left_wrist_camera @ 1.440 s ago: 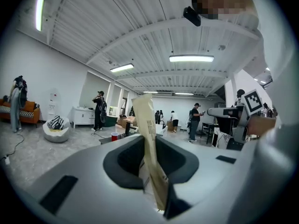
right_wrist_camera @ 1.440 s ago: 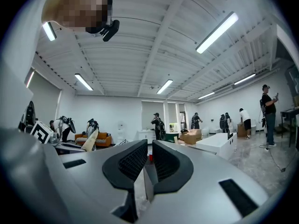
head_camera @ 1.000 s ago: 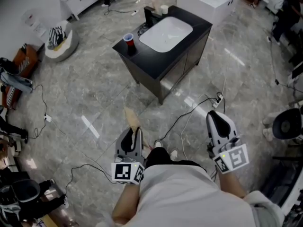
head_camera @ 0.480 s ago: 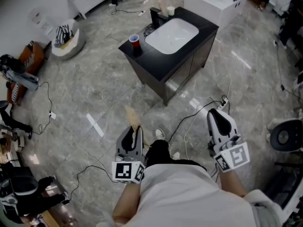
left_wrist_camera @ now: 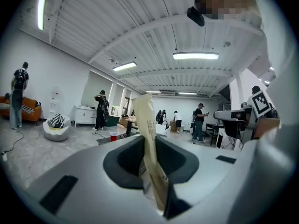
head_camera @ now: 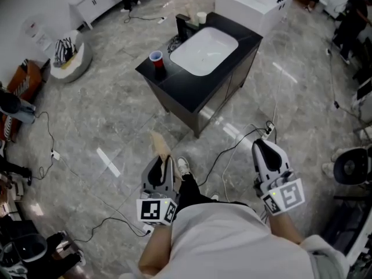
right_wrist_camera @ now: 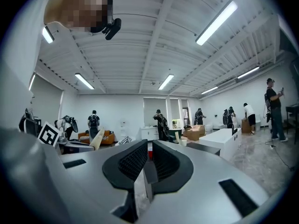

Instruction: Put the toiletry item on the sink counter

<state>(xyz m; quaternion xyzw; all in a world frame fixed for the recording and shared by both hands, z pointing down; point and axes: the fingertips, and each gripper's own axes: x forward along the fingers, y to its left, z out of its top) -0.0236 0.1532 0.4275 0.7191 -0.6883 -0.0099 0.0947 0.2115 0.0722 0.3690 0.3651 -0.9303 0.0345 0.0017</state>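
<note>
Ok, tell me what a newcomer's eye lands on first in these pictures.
First comes the tall beige packet, clamped upright in the jaws of the left gripper, low in the head view. Ahead stands the black sink counter with its white basin and a red cup near its left corner.

A bare strip of the black surface (head_camera: 186,89) is lying open along its near edge, beside the white basin (head_camera: 203,51). A red cup (head_camera: 156,57) is occupying its left corner, and a faucet (head_camera: 182,25) is standing at the far edge. Cables (head_camera: 231,147) are trailing across the floor (head_camera: 116,121) before the cabinet (head_camera: 226,86).
</note>
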